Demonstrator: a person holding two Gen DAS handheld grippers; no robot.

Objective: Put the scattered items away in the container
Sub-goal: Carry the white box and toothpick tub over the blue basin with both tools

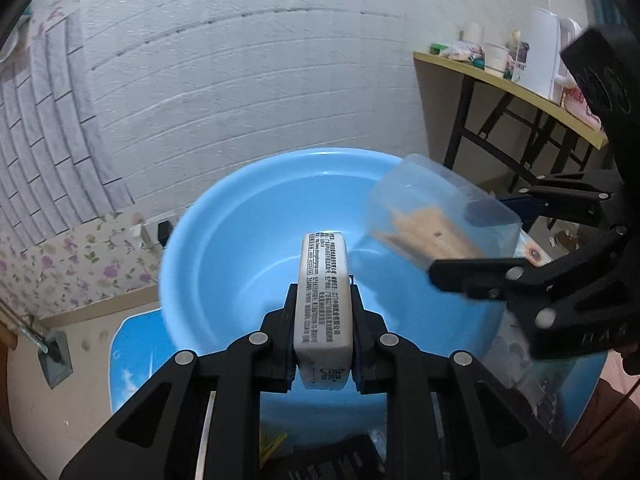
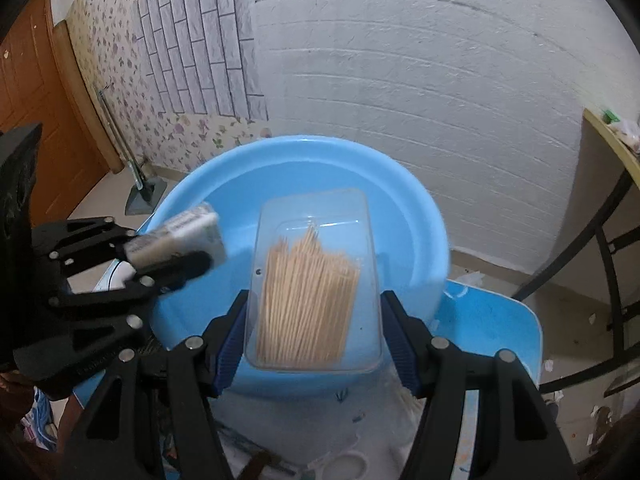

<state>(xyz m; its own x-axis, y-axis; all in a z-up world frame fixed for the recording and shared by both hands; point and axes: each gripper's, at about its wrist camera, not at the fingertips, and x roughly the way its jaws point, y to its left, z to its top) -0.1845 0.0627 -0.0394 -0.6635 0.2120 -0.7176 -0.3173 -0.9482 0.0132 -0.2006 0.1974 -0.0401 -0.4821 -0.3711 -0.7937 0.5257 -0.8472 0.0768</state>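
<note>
**2 claws, 2 loads, both over the basin**

The left claw point(image 1: 323, 312) is pinched tight on a slim white pack point(image 1: 323, 292) printed with small black text. The pack stands on edge between the pads, its long side running toward 12 o'clock, out over the bowl of the blue basin point(image 1: 240, 240). In the right wrist view the same claw point(image 2: 168, 256) comes in from 9 o'clock, pack point(image 2: 188, 228) tilted over the basin's near-left rim.

The right claw point(image 2: 312, 320) is clamped on a clear box point(image 2: 316, 280) full of toothpicks point(image 2: 308, 300); its blue-lined pads point(image 2: 230, 344) press the box's 2 long sides. The box points toward 12 o'clock and hangs above the inside of the basin point(image 2: 420, 240). The toothpicks lie lengthwise (tips fanned toward the far end). From the left wrist the box point(image 1: 440, 216) shows at 2 o'clock, blurred, above the basin's right rim, with the right claw point(image 1: 472, 256) reaching in from 3 o'clock.

The basin's inside looks bare. It sits on a blue table point(image 2: 500, 320). At 6 o'clock in the right view, below the box, small clutter lies on a pale sheet, too blurred to name.

Behind stands a white brick-pattern wall point(image 1: 260, 60). A side table point(image 1: 520, 92) with a white kettle point(image 1: 544, 48) and cups sits at 2 o'clock in the left view.
</note>
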